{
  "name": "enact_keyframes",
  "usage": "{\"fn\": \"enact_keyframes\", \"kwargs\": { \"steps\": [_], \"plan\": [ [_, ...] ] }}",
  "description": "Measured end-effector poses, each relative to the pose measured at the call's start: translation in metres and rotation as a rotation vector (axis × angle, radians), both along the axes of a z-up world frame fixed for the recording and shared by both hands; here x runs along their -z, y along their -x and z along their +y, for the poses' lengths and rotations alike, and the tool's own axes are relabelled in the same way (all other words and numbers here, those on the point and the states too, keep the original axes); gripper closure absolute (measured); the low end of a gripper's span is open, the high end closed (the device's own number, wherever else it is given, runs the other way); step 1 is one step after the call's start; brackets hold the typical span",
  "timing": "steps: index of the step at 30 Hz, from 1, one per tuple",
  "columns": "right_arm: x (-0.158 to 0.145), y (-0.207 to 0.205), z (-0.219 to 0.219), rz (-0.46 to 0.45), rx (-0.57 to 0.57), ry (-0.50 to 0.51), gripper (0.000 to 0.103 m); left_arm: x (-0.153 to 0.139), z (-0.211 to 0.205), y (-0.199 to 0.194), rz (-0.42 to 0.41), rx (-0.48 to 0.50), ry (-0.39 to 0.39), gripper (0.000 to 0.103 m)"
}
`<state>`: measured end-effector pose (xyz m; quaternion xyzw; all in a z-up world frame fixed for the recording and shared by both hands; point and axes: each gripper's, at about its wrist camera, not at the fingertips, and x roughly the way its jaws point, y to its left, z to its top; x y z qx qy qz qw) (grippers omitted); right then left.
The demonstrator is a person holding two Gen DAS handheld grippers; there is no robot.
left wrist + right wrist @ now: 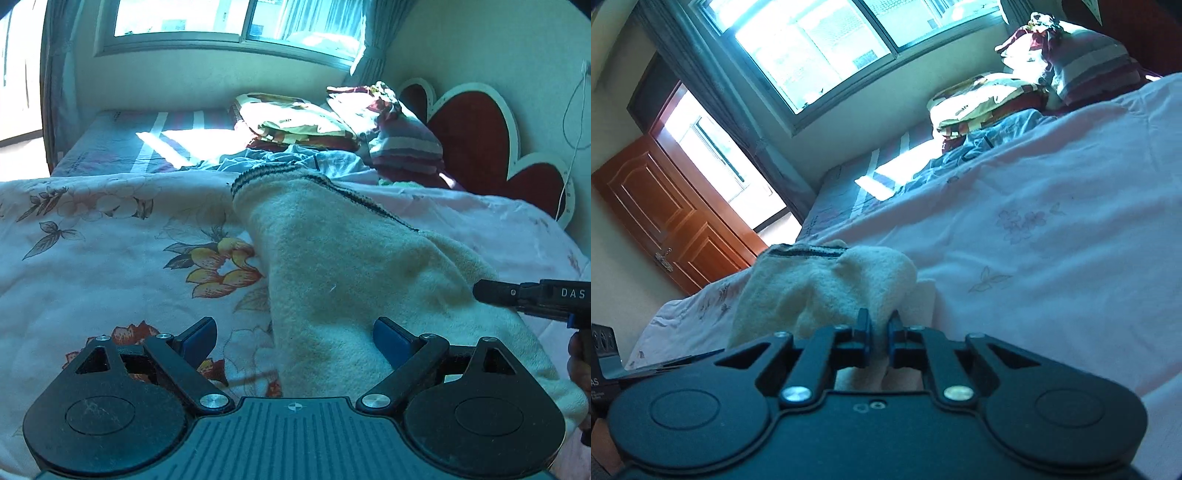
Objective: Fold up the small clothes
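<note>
A cream fuzzy sock [332,266] with a dark striped cuff lies stretched along the floral bedspread [110,236]. My left gripper [293,338] hovers wide open over the sock's near end, its right blue pad against the fabric and its left pad over the bedspread. The right gripper [484,291] reaches in from the right edge and meets the sock's side. In the right wrist view the right gripper [878,334] is shut, its blue pads pinching a bunch of the sock [827,288], which humps up in front of it.
Folded bedding and pillows [325,122] are piled at the far end by a red heart-shaped headboard [480,140]. Blue cloth [280,158] lies crumpled beyond the sock. A wooden door [665,214] and a window [827,48] stand behind the bed.
</note>
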<state>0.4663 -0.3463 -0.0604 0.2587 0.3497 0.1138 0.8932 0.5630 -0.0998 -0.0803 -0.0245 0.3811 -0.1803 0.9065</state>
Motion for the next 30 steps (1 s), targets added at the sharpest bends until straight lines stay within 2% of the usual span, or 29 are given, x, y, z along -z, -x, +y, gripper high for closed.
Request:
{"fn": "enact_keyframes", "kwargs": {
  "steps": [5, 6, 7, 8, 10, 12, 15, 19, 20, 21, 22, 26, 30],
  "plan": [
    [0.006, 0.001, 0.001, 0.021, 0.013, 0.006, 0.095, 0.005, -0.001, 0.001, 0.008, -0.006, 0.002, 0.011],
    [0.001, 0.003, 0.002, 0.023, 0.014, 0.013, 0.092, 0.001, -0.001, 0.002, 0.005, -0.01, -0.002, 0.011],
    [-0.008, 0.009, 0.003, 0.013, 0.029, 0.036, 0.078, -0.004, 0.0, 0.005, -0.007, -0.015, -0.002, 0.011],
    [-0.016, 0.015, 0.004, -0.009, 0.039, 0.065, 0.073, -0.009, 0.003, 0.01, -0.021, -0.017, 0.007, 0.011],
    [-0.036, 0.036, 0.01, -0.078, 0.006, 0.101, 0.072, -0.019, 0.013, 0.025, -0.054, -0.017, 0.057, 0.011],
    [-0.051, 0.054, 0.02, -0.119, -0.052, 0.129, 0.075, -0.026, 0.021, 0.042, -0.076, -0.007, 0.102, 0.011],
    [-0.063, 0.083, 0.045, -0.163, -0.184, 0.188, 0.079, -0.033, 0.027, 0.072, -0.114, 0.041, 0.121, 0.011],
    [-0.059, 0.11, 0.071, -0.165, -0.288, 0.322, 0.081, -0.029, 0.026, 0.099, -0.109, 0.074, 0.067, 0.011],
    [-0.054, 0.112, 0.074, -0.149, -0.297, 0.355, 0.082, -0.026, 0.025, 0.101, -0.101, 0.079, 0.043, 0.011],
    [-0.049, 0.112, 0.075, -0.122, -0.29, 0.381, 0.089, -0.024, 0.025, 0.104, -0.094, 0.082, 0.032, 0.011],
    [-0.043, 0.112, 0.074, -0.094, -0.269, 0.405, 0.102, -0.022, 0.026, 0.106, -0.085, 0.081, 0.03, 0.011],
    [-0.032, 0.115, 0.066, -0.076, -0.214, 0.368, 0.103, -0.017, 0.029, 0.112, -0.084, 0.075, 0.021, 0.011],
    [-0.025, 0.117, 0.072, -0.094, -0.201, 0.429, 0.103, -0.009, 0.033, 0.115, -0.069, 0.051, 0.044, 0.011]
  ]
}}
